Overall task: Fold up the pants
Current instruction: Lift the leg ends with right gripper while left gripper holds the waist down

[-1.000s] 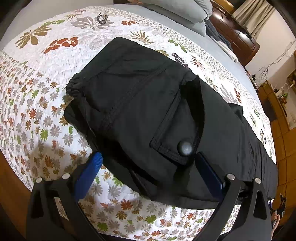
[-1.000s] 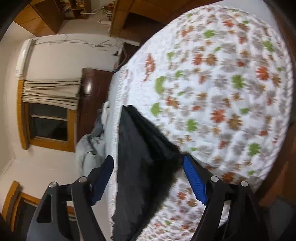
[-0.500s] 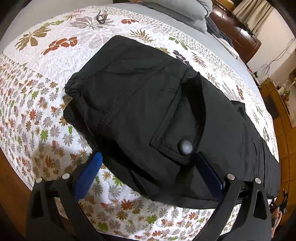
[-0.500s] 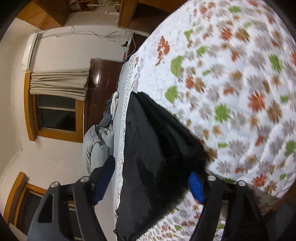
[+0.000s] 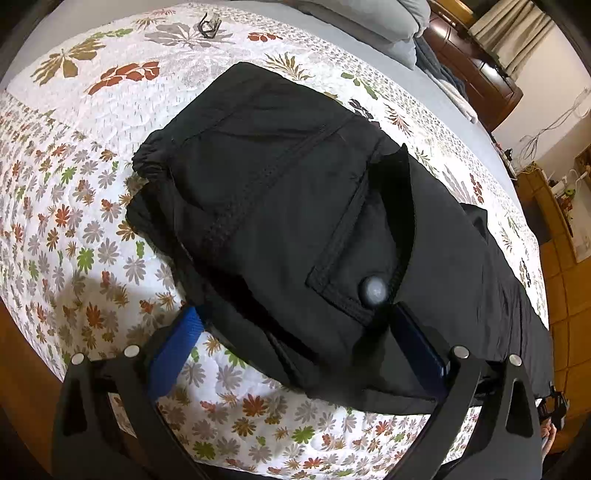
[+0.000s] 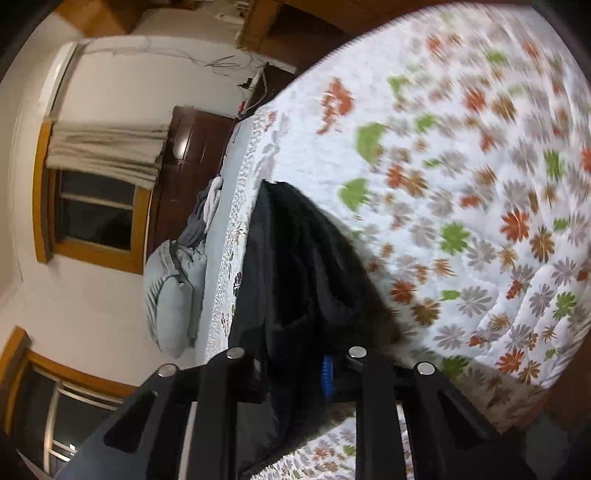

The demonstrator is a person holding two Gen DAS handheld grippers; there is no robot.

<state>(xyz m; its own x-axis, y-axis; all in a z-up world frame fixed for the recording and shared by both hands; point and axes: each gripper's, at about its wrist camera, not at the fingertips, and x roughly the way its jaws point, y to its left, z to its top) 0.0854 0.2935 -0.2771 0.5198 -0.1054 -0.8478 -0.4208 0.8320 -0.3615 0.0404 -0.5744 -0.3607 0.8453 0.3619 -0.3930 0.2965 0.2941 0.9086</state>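
Observation:
Black pants (image 5: 295,206) lie folded lengthwise on a flower-print bedspread (image 5: 74,184), the elastic waist to the left and the legs running off to the right. A back pocket with a round button (image 5: 373,290) faces up. My left gripper (image 5: 295,347) is open, its blue pads wide apart on either side of the near waist edge. In the right wrist view the far end of the pants (image 6: 295,258) rises off the bedspread (image 6: 480,184). My right gripper (image 6: 295,365) is closing, and the black cloth is pinched between its pads.
A pair of glasses (image 5: 209,23) lies at the far side of the bed. Grey pillows (image 5: 369,18) and a dark wooden dresser (image 5: 472,62) stand beyond. The right wrist view shows the pillows (image 6: 170,295), a window (image 6: 92,210) and a curtain. The bed's near edge drops to a wooden floor.
The right gripper's jaws have come together on the leg end of the pants and lifted it a little. The left gripper has stayed where it was, still open.

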